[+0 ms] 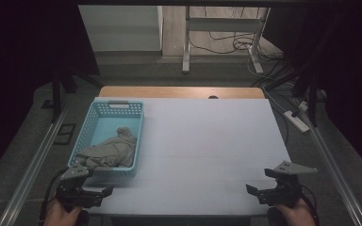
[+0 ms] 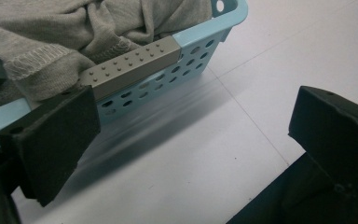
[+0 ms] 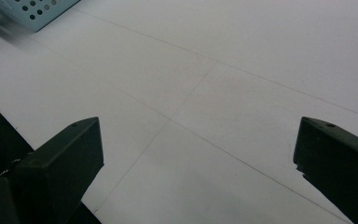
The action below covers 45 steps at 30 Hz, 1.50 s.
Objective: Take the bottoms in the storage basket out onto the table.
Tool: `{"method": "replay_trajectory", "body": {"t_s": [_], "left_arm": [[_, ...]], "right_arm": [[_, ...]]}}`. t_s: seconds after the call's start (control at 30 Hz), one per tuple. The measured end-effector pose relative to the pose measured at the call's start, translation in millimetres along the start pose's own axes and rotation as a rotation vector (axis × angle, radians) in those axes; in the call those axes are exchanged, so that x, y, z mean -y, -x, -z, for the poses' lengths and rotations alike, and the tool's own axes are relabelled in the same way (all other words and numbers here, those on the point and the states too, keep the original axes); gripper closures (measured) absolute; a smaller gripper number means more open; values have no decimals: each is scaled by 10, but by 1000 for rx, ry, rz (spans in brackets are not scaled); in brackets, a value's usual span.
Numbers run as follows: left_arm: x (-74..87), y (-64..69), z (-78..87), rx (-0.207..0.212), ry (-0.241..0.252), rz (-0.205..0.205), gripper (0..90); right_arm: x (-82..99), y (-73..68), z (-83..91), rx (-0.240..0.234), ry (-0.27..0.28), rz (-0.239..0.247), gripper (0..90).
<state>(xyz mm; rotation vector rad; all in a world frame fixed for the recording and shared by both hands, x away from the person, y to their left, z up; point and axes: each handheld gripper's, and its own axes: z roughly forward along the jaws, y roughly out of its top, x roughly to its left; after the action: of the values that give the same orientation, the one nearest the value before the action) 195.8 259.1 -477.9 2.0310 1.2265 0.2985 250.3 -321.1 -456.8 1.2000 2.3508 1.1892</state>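
Now | left gripper [image 1: 104, 191] agape, empty | right gripper [image 1: 253, 190] agape, empty | no writing legible

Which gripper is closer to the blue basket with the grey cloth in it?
Left. The left gripper sits just below the blue basket, at its near corner. The right gripper is far across the white table, near the opposite front corner.
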Motion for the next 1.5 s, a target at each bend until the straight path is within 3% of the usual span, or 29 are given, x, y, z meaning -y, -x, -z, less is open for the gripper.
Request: {"method": "replay_trajectory", "body": {"t_s": [0.23,0.5,0.87,1.2,1.5], "left_arm": [[4,-6,17,6,15,2,9],[-27,22,63,0,34,-23,9],[-57,-19,75,47,28,-37,8],[-105,30,75,47,62,-100,4],[-150,27,91,71,92,-73,0]], "right_arm": [[-1,2,-3,-2,-4,-2,19],[-2,6,-7,-2,-8,-4,18],[-3,21,-12,-5,-10,-16,19],[-4,21,-16,-5,-16,-18,19],[-5,23,-18,-5,-19,-20,19]]}}
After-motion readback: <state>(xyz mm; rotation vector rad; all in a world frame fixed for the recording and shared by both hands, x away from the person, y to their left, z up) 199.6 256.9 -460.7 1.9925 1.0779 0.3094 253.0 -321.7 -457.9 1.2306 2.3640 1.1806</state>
